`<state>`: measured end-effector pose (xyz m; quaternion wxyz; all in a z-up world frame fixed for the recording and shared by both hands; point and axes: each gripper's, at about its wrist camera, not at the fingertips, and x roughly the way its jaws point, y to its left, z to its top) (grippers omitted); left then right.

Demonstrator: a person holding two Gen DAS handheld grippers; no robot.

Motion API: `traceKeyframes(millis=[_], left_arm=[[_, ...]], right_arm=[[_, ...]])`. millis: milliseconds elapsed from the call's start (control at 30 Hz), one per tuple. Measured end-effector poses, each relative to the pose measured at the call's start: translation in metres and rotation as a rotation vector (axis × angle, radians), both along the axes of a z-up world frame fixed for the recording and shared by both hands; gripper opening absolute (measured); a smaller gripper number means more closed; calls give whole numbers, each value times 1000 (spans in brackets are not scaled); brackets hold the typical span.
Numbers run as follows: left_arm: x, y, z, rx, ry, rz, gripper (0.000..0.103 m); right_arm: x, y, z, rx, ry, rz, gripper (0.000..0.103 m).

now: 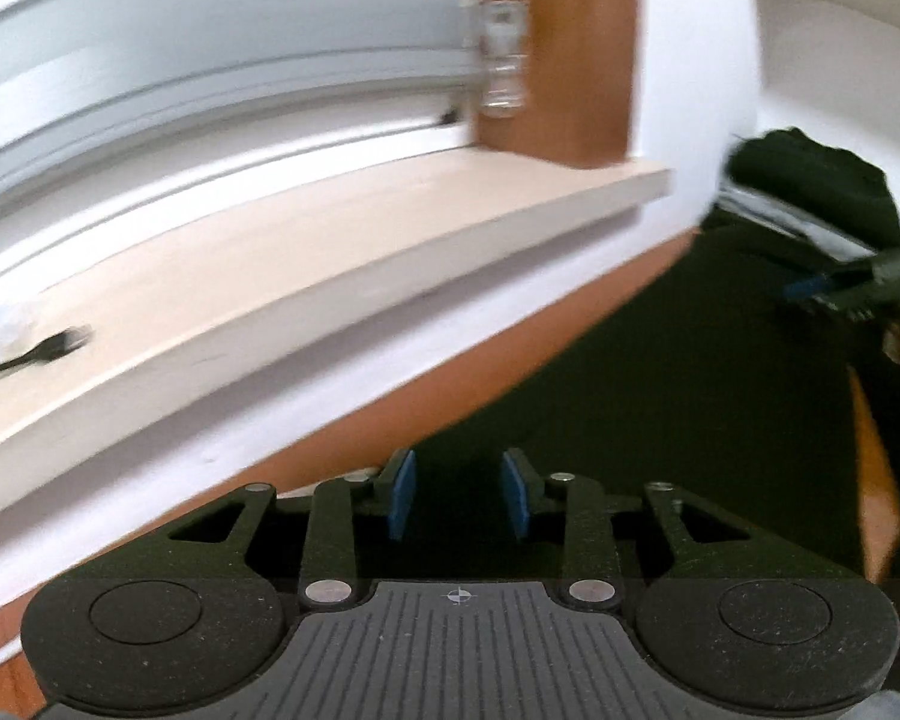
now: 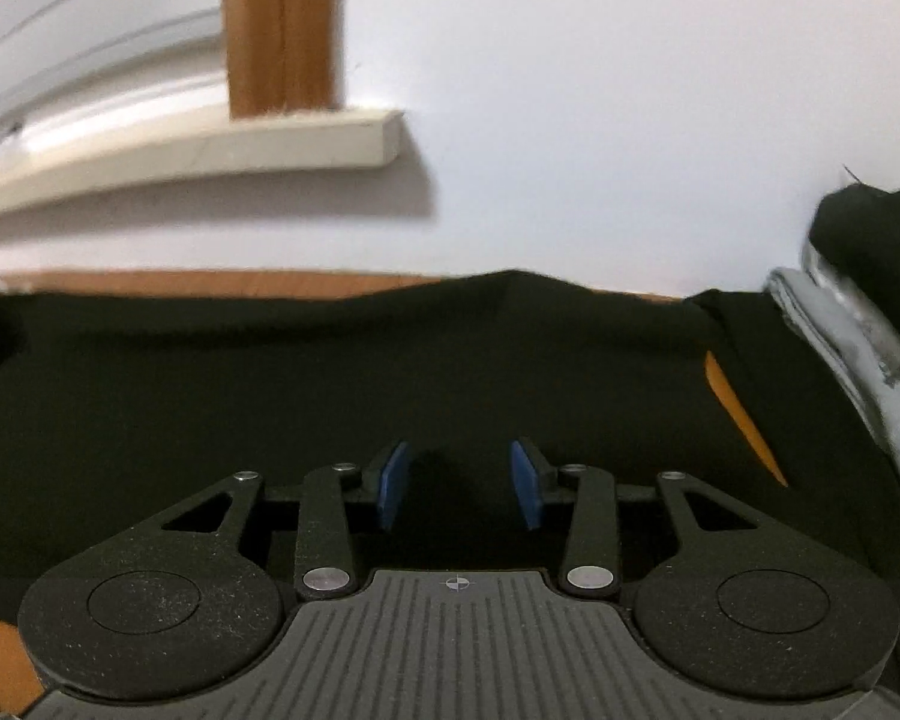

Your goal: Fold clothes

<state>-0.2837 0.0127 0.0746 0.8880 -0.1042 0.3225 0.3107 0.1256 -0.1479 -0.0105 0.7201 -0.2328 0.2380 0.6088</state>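
Observation:
A dark, near-black garment point(image 2: 330, 372) lies spread over an orange-brown wooden table point(image 2: 150, 282) against a white wall. In the left wrist view the same garment point(image 1: 660, 396) fills the lower right. My left gripper point(image 1: 459, 492) hovers over the garment's left edge, its blue pads apart with only cloth below them. My right gripper point(image 2: 459, 486) hangs over the middle of the cloth, jaws apart, nothing pinched between the blue pads. The right gripper point(image 1: 834, 291) also shows at the far right of the left wrist view, held by a hand.
A stack of folded clothes, grey point(image 2: 858, 360) under dark point(image 2: 870, 240), sits at the right by the wall. A pale window sill point(image 1: 330, 276) juts out above the table's back edge, with a dark cable point(image 1: 36, 354) lying on it. A wooden window frame point(image 2: 282, 24) rises behind it.

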Motion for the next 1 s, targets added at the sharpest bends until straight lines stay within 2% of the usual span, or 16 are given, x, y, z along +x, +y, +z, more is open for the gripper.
traceKeyframes(millis=[67, 133, 167, 333, 367, 400, 433, 500, 567, 600, 633, 700, 800, 900, 1000], left_arm=[[-7, 13, -2, -16, -5, -8, 35], [-10, 20, -5, -43, -16, -34, 26], [-10, 23, -6, -58, -26, -40, 25], [3, 37, -21, -98, -28, -83, 25], [7, 38, -25, -100, -19, -82, 26], [9, 38, -27, -96, -11, -81, 32], [9, 38, -30, -89, -3, -80, 43], [10, 37, -35, -73, 13, -77, 55], [12, 35, -38, -62, 13, -92, 53], [12, 35, -39, -53, 12, -96, 47], [12, 36, -39, -53, 11, -96, 27], [9, 38, -40, -69, 4, -97, 1], [3, 37, -31, -9, -24, -73, 0], [-10, 45, -16, 19, -120, 6, 0], [-5, 47, -20, 22, -89, 26, 1]], right_arm=[[-2, -5, -3, 33, -9, 13, 42], [2, -9, -5, 53, 19, 6, 44], [4, -9, -7, 57, 34, 4, 44], [3, -6, -10, 58, 42, 3, 45], [2, -5, -11, 58, 42, 3, 45], [3, -5, -11, 59, 43, 2, 45], [3, -6, -11, 59, 44, 2, 45], [3, -8, -11, 60, 44, 2, 45], [3, -8, -11, 60, 44, 2, 45], [3, -9, -11, 60, 43, 2, 45], [3, -9, -11, 60, 43, 1, 45], [2, -9, -11, 61, 42, 0, 45], [2, -9, -11, 62, 43, 0, 45], [3, -9, -11, 63, 45, 2, 45], [2, -9, -12, 63, 45, 6, 45]])
